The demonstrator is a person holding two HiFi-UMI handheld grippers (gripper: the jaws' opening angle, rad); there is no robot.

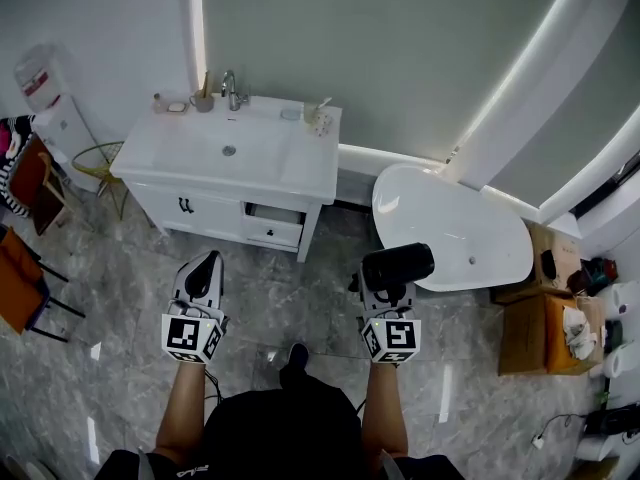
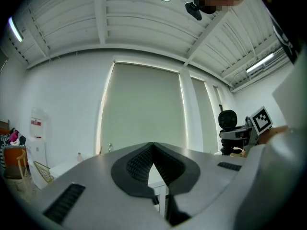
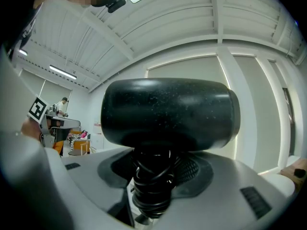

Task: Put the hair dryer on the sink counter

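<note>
Left gripper (image 1: 208,264) and right gripper (image 1: 388,293): grey plastic bodies, jaws lined with black ribbed pads (image 2: 136,164). White cubes (image 1: 191,337), black square markers. Person: black top (image 1: 285,428), black shoe (image 1: 297,355).

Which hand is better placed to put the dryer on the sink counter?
Right. The right tongs are clamped on the dryer, while the left tongs are shut and empty. The counter lies ahead, somewhat to the left, so the right hand would only need to carry it there.

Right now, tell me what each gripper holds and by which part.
The right gripper holds the black hair dryer by its cord-wrapped handle, clamped between the jaws. The left gripper holds nothing; its jaws are together.
</note>
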